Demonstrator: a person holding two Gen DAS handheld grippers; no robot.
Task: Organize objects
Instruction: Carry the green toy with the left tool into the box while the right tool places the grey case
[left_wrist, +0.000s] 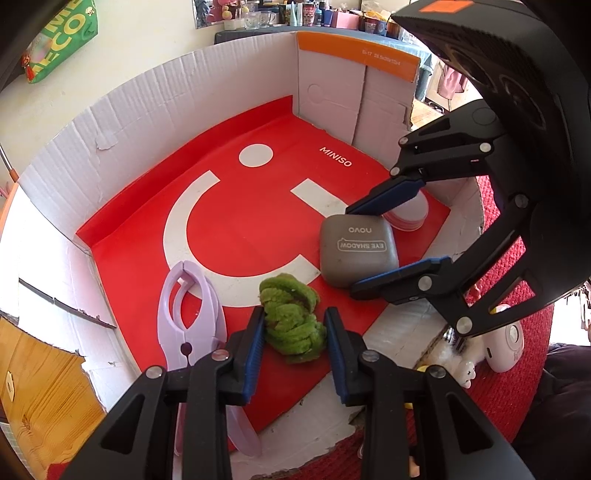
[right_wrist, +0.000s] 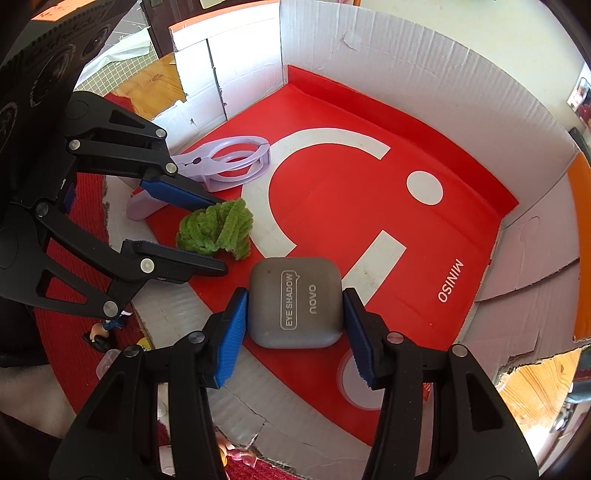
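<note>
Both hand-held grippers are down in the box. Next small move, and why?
Probably lift both straight up. The left hand-held gripper has its pads on the green fuzzy bundle, and the right hand-held gripper brackets the grey eye shadow case. Both items sit on the red liner, apart from each other.

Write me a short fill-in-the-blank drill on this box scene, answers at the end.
The left claw straddles a fuzzy ____ bundle.
The right claw straddles a grey case labelled EYE ____.
The box liner is printed with the brand ____.
The plastic clip is coloured ____.

Answers: green; SHADOW; MINISO; lilac
</note>
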